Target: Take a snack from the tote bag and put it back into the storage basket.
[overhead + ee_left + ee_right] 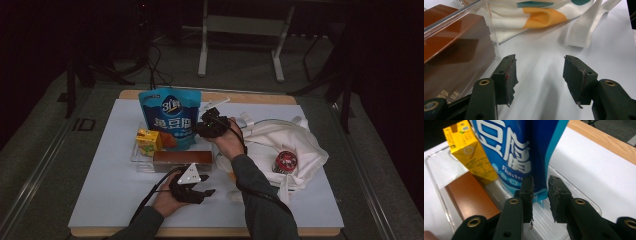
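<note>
Blue pouch [524, 152] top cut off (right gripper view)

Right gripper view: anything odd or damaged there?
Yes, minor wear. The right tool's pads are ragged, with torn edges and a shred hanging off the left one. The blue snack pouch sits with its bottom edge in the gap, pads apart from it. The yellow carton leans tilted against the pouch in the clear tray.

A white cloth bag [287, 142] lies near the right edge of the table [100, 190], with a red-topped can [285, 161] on it. A yellow juice carton [148, 141] and a brown box [182, 160] sit in a clear tray [136, 159] left of the middle.
</note>
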### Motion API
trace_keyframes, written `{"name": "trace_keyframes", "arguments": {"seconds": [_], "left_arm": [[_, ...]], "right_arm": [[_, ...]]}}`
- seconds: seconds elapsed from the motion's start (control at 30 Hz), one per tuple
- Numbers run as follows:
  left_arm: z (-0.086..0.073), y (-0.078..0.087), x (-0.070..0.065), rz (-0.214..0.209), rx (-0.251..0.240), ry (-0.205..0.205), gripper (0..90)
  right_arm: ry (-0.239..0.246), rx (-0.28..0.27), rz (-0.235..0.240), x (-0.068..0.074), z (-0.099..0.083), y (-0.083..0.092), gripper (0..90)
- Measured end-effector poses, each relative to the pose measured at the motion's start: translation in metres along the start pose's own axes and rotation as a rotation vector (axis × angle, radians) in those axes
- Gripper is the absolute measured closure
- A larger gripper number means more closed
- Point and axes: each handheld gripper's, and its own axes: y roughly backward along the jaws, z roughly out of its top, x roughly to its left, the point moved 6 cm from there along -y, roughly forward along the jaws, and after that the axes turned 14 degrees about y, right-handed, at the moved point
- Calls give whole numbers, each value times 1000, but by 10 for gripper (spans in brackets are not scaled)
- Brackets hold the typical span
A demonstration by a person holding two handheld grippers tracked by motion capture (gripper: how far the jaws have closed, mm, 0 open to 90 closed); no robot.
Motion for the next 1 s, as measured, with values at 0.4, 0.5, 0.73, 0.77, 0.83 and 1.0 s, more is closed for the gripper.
{"name": "trace_keyframes", "arguments": {"seconds": [0.4, 0.5, 0.73, 0.77, 0.83, 1.0], "left_arm": [[0, 0, 0, -1, -2, 3, 443], [0, 0, 0, 0, -2, 1, 442], [0, 0, 0, 4, 1, 1, 442], [0, 0, 0, 6, 3, 1, 443], [0, 0, 1, 6, 2, 4, 443], [0, 0, 1, 5, 2, 4, 444]], "right_arm": [[27, 0, -2, 1, -5, 8, 689], [38, -1, -2, 2, -8, 12, 686], [38, -31, -1, 3, -14, 22, 671], [43, -34, -1, 4, -15, 24, 668], [48, -42, 0, 6, -16, 28, 663], [54, -39, -5, 7, -20, 35, 657]]}}
